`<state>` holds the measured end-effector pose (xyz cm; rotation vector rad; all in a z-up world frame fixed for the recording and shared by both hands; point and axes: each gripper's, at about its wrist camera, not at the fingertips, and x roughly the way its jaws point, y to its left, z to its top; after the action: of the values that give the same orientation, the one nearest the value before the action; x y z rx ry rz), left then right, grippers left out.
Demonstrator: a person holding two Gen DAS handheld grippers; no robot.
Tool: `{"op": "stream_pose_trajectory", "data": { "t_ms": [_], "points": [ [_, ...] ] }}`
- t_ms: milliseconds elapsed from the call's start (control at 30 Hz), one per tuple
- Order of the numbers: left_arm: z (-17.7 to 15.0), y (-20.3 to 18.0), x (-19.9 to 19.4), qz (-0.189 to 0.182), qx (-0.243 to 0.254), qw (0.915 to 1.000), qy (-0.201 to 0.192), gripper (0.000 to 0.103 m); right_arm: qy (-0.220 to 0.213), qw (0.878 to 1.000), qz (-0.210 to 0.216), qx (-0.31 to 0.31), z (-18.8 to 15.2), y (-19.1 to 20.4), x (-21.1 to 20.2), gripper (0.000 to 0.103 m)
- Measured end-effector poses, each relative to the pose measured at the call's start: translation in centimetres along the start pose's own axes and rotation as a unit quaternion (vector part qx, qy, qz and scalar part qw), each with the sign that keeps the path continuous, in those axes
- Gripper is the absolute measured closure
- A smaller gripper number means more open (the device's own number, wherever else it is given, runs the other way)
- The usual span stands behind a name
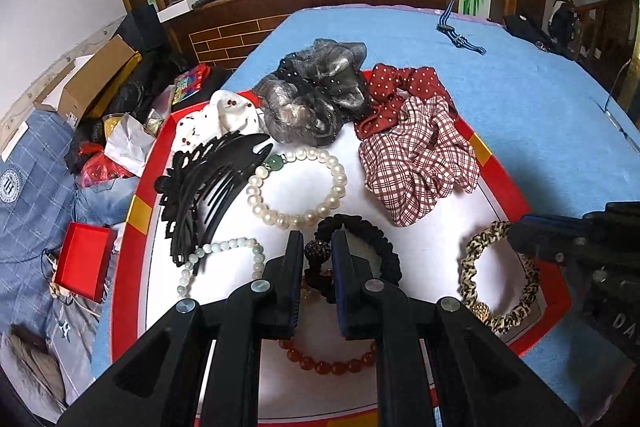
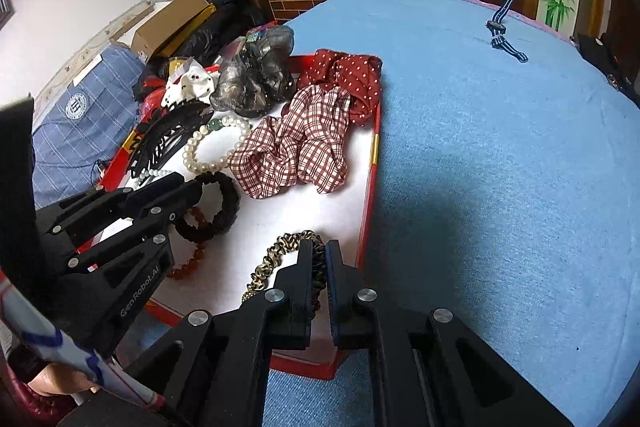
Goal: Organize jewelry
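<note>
Leopard-print hair tie (image 2: 280, 253) lies as a ring at the near right corner of the red-rimmed tray (image 1: 500, 187), right side of the loop pinched between the pads of the right gripper (image 2: 319, 269); jaws nearly closed, thin band visible in the slot, so grasping the tie, not yet lifted as far as I can judge, rest of the loop flat on the white tray floor. Ring runs from the claw away to the left and back toward the near rim, gold bead end at the near side. Open blue cloth (image 2: 500, 167) sits just right of the tray wall, so a lift and a move rightward looks like the short route out, right hand clearly nearer than left for this piece. Black braided hair tie (image 1: 376, 239) lies mid-tray toward the near side, its dark sparkly bead (image 1: 318, 249) sitting right between the pads of the left gripper (image 1: 317, 255); jaws narrow, appear clenched on the bead, contact on both sides looks likely but partly hidden. Amber bead bracelet (image 1: 332, 365) lies under and behind that claw, touching or overlapping the black tie. Further out: pearl bracelet (image 1: 298, 183), pale jade bead strand (image 1: 216, 255), black hair comb (image 1: 208, 187), checked scrunchie (image 1: 416, 163), red dotted scrunchie (image 1: 400, 87), grey mesh scrunchie (image 1: 320, 95). Striped watch (image 2: 502, 29) lies well apart on the far cloth.
</note>
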<state>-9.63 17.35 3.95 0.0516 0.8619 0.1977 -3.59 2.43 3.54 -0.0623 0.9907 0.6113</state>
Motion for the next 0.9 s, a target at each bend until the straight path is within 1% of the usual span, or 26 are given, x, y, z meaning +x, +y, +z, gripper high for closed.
{"op": "stream_pose_trajectory", "data": {
  "t_ms": [33, 100, 200, 233, 300, 433, 467, 500, 567, 633, 700, 767, 800, 867, 900],
  "points": [
    [0.0, 0.0, -0.3, 0.005, -0.001, 1.0000, -0.006, 0.089, -0.002, 1.000, 0.002, 0.002, 0.0, -0.1, -0.3, 0.095],
    [0.0, 0.1, -0.8, 0.010, -0.004, 0.9998, -0.015, 0.085, -0.013, 1.000, 0.006, 0.008, 0.1, -0.2, -1.2, 0.095],
    [-0.1, 0.3, -2.1, 0.019, -0.014, 0.9990, -0.039, 0.066, -0.035, 0.999, 0.005, 0.010, 0.0, -0.3, -2.9, 0.093],
    [-0.2, 0.3, -2.6, 0.024, -0.015, 0.9984, -0.049, 0.064, -0.042, 0.999, 0.001, 0.010, -0.2, -0.3, -3.5, 0.092],
    [-0.4, 0.3, -3.7, 0.030, -0.018, 0.9973, -0.065, 0.062, -0.056, 0.998, -0.001, 0.014, -0.6, -0.3, -4.5, 0.083],
    [-0.9, 0.1, -5.3, 0.037, -0.019, 0.9955, -0.085, 0.061, -0.071, 0.997, -0.005, 0.012, -1.1, 0.2, -5.8, 0.081],
    [-1.2, 0.1, -5.8, 0.041, -0.018, 0.9948, -0.091, 0.059, -0.074, 0.997, -0.002, 0.013, -1.4, 0.4, -6.3, 0.081],
    [-1.5, 0.1, -6.4, 0.044, -0.019, 0.9940, -0.098, 0.052, -0.077, 0.997, -0.002, 0.011, -1.6, 0.7, -6.7, 0.081],
    [-2.0, 0.1, -7.6, 0.048, -0.022, 0.9921, -0.114, 0.044, -0.083, 0.996, -0.007, 0.008, -2.0, 1.1, -7.4, 0.081],
    [-2.8, 0.2, -8.9, 0.058, -0.025, 0.9890, -0.133, 0.041, -0.093, 0.996, -0.010, 0.004, -2.8, 1.6, -8.4, 0.080],
    [-3.4, 0.3, -10.0, 0.066, -0.025, 0.9867, -0.146, 0.036, -0.103, 0.995, -0.019, -0.001, -3.7, 2.4, -9.4, 0.076],
    [-4.1, 0.4, -11.0, 0.064, -0.031, 0.9855, -0.154, 0.032, -0.109, 0.994, -0.023, -0.007, -4.5, 3.0, -10.0, 0.071],
    [-4.4, 0.4, -11.5, 0.063, -0.032, 0.9849, -0.158, 0.032, -0.111, 0.993, -0.026, -0.008, -5.0, 3.3, -10.4, 0.070],
    [-5.2, 0.5, -12.4, 0.064, -0.036, 0.9834, -0.166, 0.030, -0.115, 0.993, -0.034, -0.010, -5.7, 3.8, -10.9, 0.069],
    [-5.6, 0.7, -12.8, 0.064, -0.039, 0.9829, -0.168, 0.028, -0.118, 0.992, -0.040, -0.013, -6.3, 4.2, -11.3, 0.067]
  ]
}}
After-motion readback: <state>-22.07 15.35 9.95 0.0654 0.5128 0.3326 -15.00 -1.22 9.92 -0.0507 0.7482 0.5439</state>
